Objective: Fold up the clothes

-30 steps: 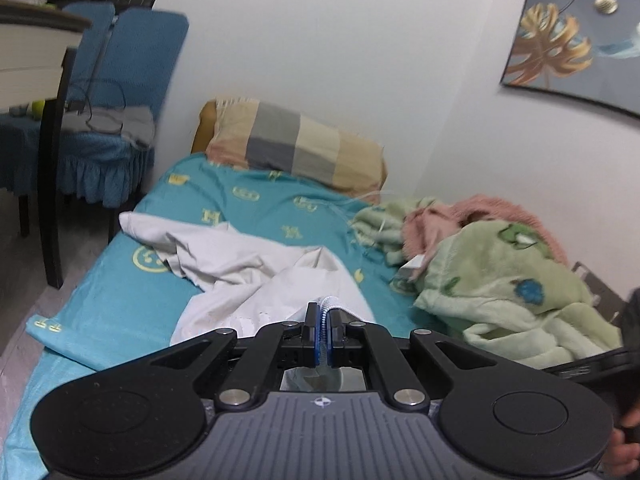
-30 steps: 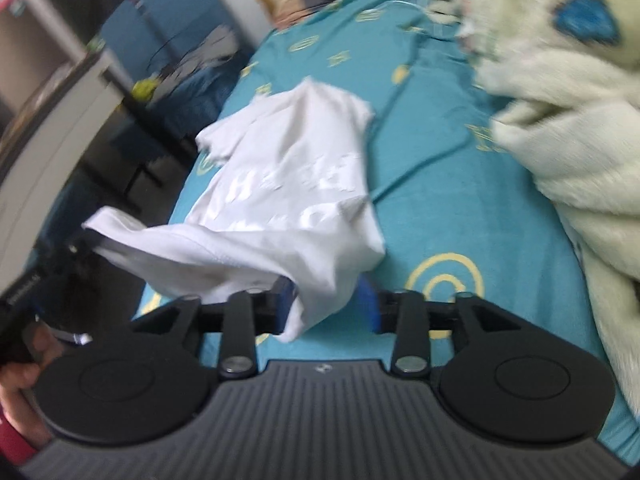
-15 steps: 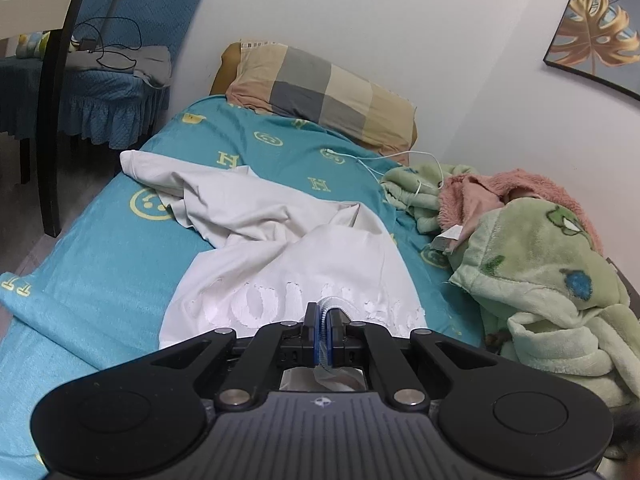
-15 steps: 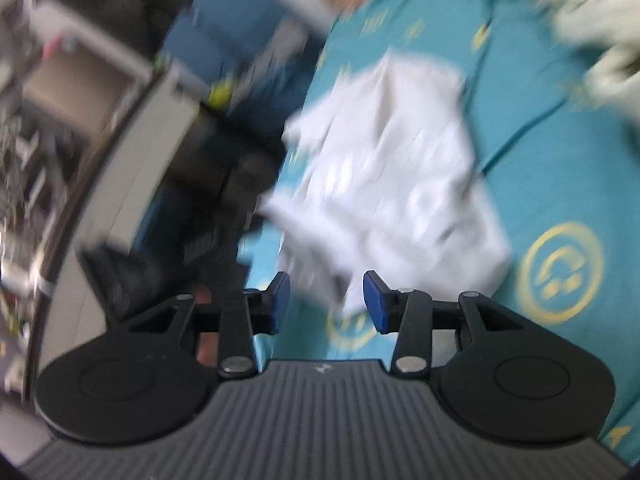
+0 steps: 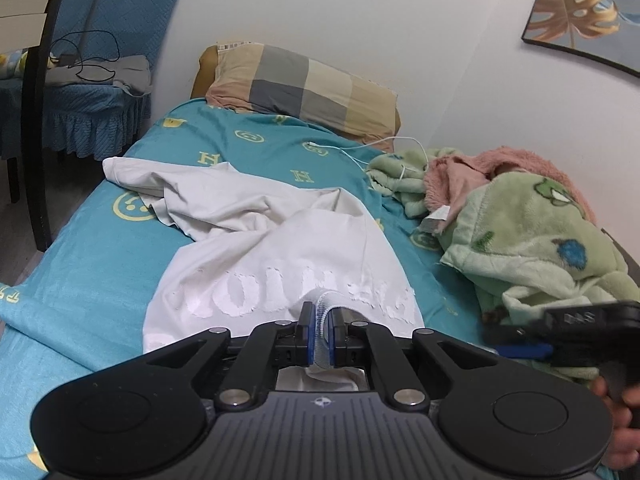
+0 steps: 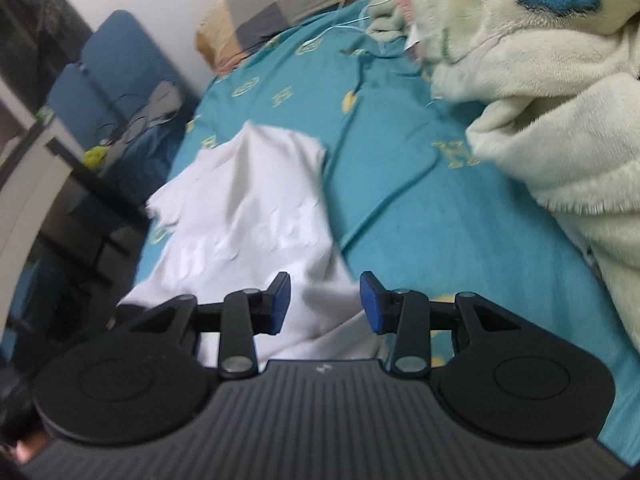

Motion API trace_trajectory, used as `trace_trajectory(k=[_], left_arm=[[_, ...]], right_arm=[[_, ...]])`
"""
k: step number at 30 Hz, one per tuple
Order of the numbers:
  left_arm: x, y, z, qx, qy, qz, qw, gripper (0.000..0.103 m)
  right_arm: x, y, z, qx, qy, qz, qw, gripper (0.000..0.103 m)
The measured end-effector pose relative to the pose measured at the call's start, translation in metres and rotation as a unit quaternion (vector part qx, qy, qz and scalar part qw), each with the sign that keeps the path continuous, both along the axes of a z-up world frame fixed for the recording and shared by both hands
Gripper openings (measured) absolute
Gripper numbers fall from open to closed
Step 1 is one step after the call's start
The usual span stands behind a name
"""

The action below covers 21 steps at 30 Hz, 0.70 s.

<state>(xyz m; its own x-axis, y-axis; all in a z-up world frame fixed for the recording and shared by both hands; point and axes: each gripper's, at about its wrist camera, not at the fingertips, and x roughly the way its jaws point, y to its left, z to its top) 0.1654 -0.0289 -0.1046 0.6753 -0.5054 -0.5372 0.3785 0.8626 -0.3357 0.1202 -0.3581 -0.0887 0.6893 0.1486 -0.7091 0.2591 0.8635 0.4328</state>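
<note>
Fabric of the crumpled white cotton T-shirt [image 5: 280, 248] stays pinched in my left gripper [image 5: 320, 338]; my right gripper [image 6: 325, 303], fingers now spread wider, has released it.

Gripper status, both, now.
Left gripper: closed, pinching an edge of the white T-shirt.
Right gripper: open, holding nothing; the shirt lies between and below its pads.

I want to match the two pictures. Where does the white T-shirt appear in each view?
Left wrist view: the white T-shirt fills the lower centre, one edge pinched in the left gripper.
Right wrist view: it lies left of centre, reaching between the open jaws of the right gripper.
Shared landmark: the checked pillow at the head of the bed.
</note>
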Motion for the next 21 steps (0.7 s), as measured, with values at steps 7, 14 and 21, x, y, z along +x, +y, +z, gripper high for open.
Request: trace_trajectory(k=[7,14,21], left_arm=[[-0.018,-0.003,0.006,0.005,-0.008,-0.001,1.0000,0.020],[-0.041,0.009,0.018,0.009,-0.010,0.012,0.9998,0.027],[-0.045,0.005,0.015,0.010,0.008,0.008,0.9999,0.028]], right_arm=[[-0.010,-0.001,0.001,0.032,-0.017,0.000,0.999,0.043],[-0.036,0.017,0.029,0.025,-0.066,0.078,0.994,0.044],[0.003,0.034,-0.006,-0.060,0.014,0.090,0.994,0.043]])
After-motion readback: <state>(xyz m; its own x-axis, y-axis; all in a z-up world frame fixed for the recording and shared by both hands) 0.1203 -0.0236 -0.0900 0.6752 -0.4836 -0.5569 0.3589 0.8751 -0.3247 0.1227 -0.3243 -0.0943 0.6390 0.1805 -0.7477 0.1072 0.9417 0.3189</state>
